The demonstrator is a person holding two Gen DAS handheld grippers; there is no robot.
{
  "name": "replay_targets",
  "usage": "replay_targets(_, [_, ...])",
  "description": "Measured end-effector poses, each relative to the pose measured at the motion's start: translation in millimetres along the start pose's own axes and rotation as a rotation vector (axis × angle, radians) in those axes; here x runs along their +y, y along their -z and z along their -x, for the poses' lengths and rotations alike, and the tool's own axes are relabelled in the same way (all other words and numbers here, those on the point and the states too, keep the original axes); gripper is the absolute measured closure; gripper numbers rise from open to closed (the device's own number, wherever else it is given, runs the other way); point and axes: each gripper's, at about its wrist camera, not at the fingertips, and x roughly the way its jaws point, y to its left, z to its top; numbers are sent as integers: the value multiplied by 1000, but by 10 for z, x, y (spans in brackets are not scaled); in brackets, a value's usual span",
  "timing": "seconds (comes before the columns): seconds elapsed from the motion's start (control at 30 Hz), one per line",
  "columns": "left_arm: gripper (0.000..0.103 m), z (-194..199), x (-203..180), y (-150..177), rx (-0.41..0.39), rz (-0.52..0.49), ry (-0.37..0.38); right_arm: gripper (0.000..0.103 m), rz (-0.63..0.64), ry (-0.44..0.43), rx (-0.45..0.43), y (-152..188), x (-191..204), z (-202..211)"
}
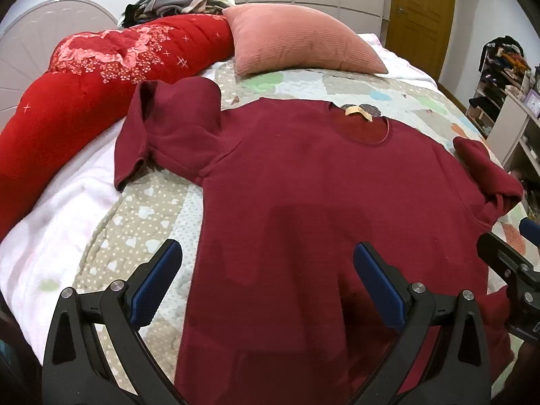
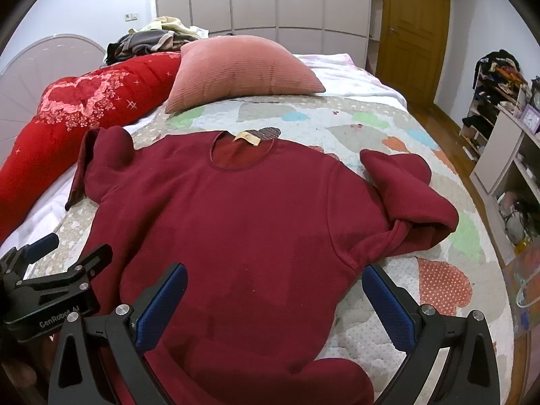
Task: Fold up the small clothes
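Both grippers, left gripper (image 1: 266, 290) and right gripper (image 2: 275, 307), hover spread apart and empty above the hem of the maroon sweatshirt (image 2: 229, 222), which lies flat on the patchwork quilt (image 2: 371, 125). Folding looks barely begun, sleeves bunched; next probably means pinching a sleeve and drawing it inward.

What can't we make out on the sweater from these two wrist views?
- Hem of the maroon sweater: cut off by the bottom edge and hidden behind the left gripper; the right wrist view hides it behind the right gripper.
- Neck label: too small to read in either view.
- Sweater's left cuff: visible. Right sleeve is folded over itself, so its cuff is hidden.
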Motion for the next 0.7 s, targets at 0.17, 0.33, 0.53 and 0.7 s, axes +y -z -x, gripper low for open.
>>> replay_targets(0.17, [1,-13,-36,-3,1,-8,-1,0,-8,1,11,-2,-10,-44])
replay_targets(0.33, [1,-41,-28,-13,6,-3,4,0,-10,0,19,3,-15,-85])
replay_targets(0.53, [1,-93,-6,-8,15,5,11,0,-16,0,24,-6,-10,-122])
replay_targets(0.7, [1,-147,12,1,29,8,7,0,-16,-2,31,-13,9,-171])
